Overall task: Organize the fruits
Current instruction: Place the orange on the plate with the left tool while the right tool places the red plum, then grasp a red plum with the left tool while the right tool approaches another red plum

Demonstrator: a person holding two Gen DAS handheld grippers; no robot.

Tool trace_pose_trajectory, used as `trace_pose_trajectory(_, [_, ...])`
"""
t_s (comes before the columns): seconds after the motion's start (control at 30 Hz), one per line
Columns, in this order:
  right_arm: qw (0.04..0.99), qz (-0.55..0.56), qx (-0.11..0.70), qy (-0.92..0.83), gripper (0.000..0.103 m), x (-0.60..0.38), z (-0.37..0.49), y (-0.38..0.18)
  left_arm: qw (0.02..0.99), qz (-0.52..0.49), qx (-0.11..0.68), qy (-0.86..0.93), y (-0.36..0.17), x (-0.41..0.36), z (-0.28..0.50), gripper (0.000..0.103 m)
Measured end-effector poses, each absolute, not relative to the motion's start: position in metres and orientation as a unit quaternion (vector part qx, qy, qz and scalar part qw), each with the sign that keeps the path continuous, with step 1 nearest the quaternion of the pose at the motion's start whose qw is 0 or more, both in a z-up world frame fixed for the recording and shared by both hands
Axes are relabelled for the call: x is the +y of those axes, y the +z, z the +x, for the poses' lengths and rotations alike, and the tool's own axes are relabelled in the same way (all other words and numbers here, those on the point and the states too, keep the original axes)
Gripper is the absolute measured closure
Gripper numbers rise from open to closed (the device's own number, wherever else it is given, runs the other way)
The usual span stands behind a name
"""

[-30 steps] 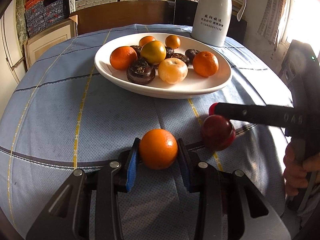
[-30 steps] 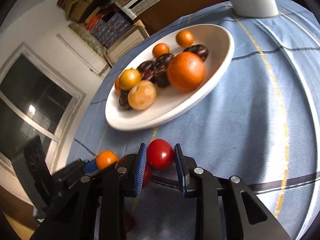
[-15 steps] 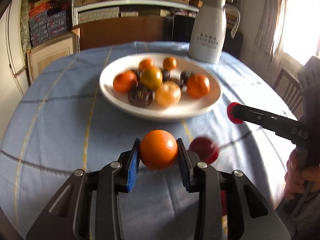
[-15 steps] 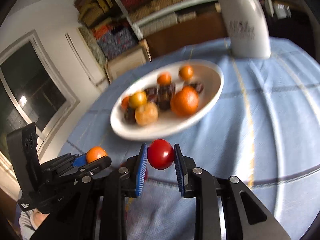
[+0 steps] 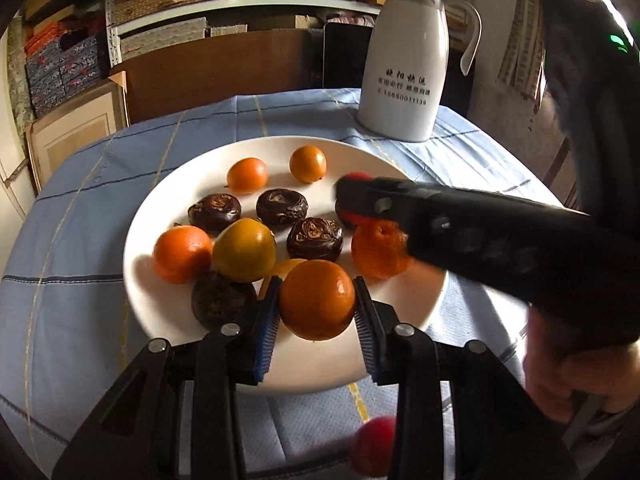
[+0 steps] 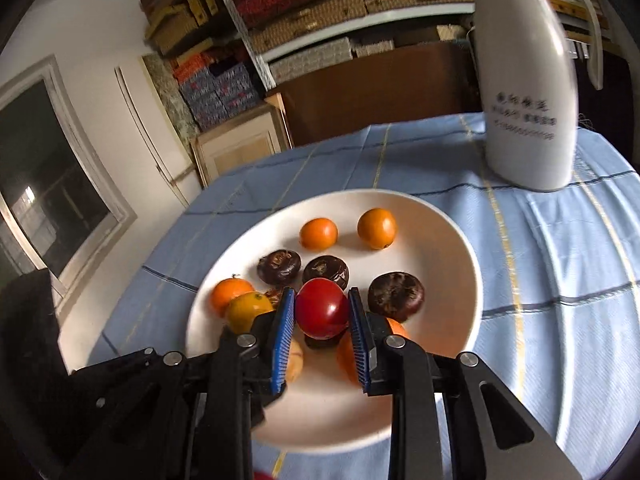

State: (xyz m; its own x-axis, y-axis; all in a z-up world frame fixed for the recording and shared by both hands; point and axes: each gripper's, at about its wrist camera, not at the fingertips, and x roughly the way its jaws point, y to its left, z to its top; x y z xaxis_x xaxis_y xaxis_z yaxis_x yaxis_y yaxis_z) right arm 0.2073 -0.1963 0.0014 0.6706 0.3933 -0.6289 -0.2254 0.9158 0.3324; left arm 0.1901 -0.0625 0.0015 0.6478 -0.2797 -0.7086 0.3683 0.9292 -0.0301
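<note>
Placement is the step in hand, by my reading: both fruits hang over the white plate [image 5: 144, 240] and need setting down, not dropping. The left gripper [image 5: 316, 312] has its blue ribbed pads closed tight on an orange [image 5: 317, 299] above the plate's near side, over a dark fruit and a pale one; better to carry it to a bare patch of glaze, lower until it rests, then let go. The right gripper [image 6: 322, 312] has a red tomato [image 6: 322, 308] between its pads, which are just beginning to part, with the tomato above the crowded middle of the plate. Round, smooth fruit will likely roll on the glossy, shallow dish, so a low release suits both. Another red fruit [image 5: 372, 446] lies on the blue checked tablecloth [image 5: 80, 300] near the plate's edge, not yet gathered. On the plate sit small shiny oranges and dark, wrinkled, flattened water chestnuts [image 6: 396, 290]. Behind stands a smooth white jug [image 5: 404, 64].
</note>
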Motion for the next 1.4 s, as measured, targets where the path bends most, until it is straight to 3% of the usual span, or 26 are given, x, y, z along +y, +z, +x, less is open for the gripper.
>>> trace_pose_trajectory(0.1, [0.910, 0.114, 0.361, 0.170, 0.062, -0.196, 0.204, -0.001, 0.906, 0.053, 0.379, -0.183, 0.002, -0.060, 0.189, 0.062])
trace_pose_trajectory(0.23, [0.910, 0.141, 0.350, 0.173, 0.062, -0.210, 0.189, 0.006, 0.911, 0.044, 0.370, -0.175, 0.003, -0.049, 0.180, 0.052])
trace_pose_trajectory(0.4, [0.914, 0.160, 0.337, 0.161, 0.053, -0.230, 0.159, 0.007, 0.920, 0.010, 0.359, -0.157, 0.009, -0.021, 0.159, 0.044])
trace_pose_trajectory(0.47, [0.911, 0.172, 0.341, 0.159, 0.052, -0.236, 0.144, 0.000, 0.923, -0.009, 0.358, -0.144, 0.007, -0.008, 0.149, 0.037])
trace_pose_trajectory(0.6, [0.906, 0.162, 0.356, 0.161, 0.051, -0.236, 0.115, -0.012, 0.923, -0.031, 0.364, -0.120, 0.002, 0.012, 0.131, 0.034])
trace_pose_trajectory(0.7, [0.904, 0.144, 0.359, 0.182, 0.051, -0.223, 0.096, -0.016, 0.927, -0.036, 0.362, -0.093, -0.001, 0.024, 0.113, 0.021])
trace_pose_trajectory(0.93, [0.898, 0.095, 0.375, 0.211, 0.046, -0.196, 0.078, -0.025, 0.930, -0.034, 0.355, -0.091, -0.001, 0.032, 0.076, 0.015])
trace_pose_trajectory(1.07, [0.903, 0.118, 0.371, 0.182, 0.031, -0.211, 0.082, -0.022, 0.927, 0.000, 0.348, -0.139, -0.001, 0.012, 0.053, 0.012])
trace_pose_trajectory(1.27, [0.893, 0.188, 0.377, 0.156, 0.031, -0.242, 0.091, -0.027, 0.917, 0.106, 0.329, -0.197, -0.005, -0.039, 0.024, 0.010])
trace_pose_trajectory(1.4, [0.893, 0.197, 0.375, 0.153, 0.030, -0.246, 0.092, -0.025, 0.906, 0.122, 0.342, -0.217, -0.010, -0.051, 0.025, 0.010])
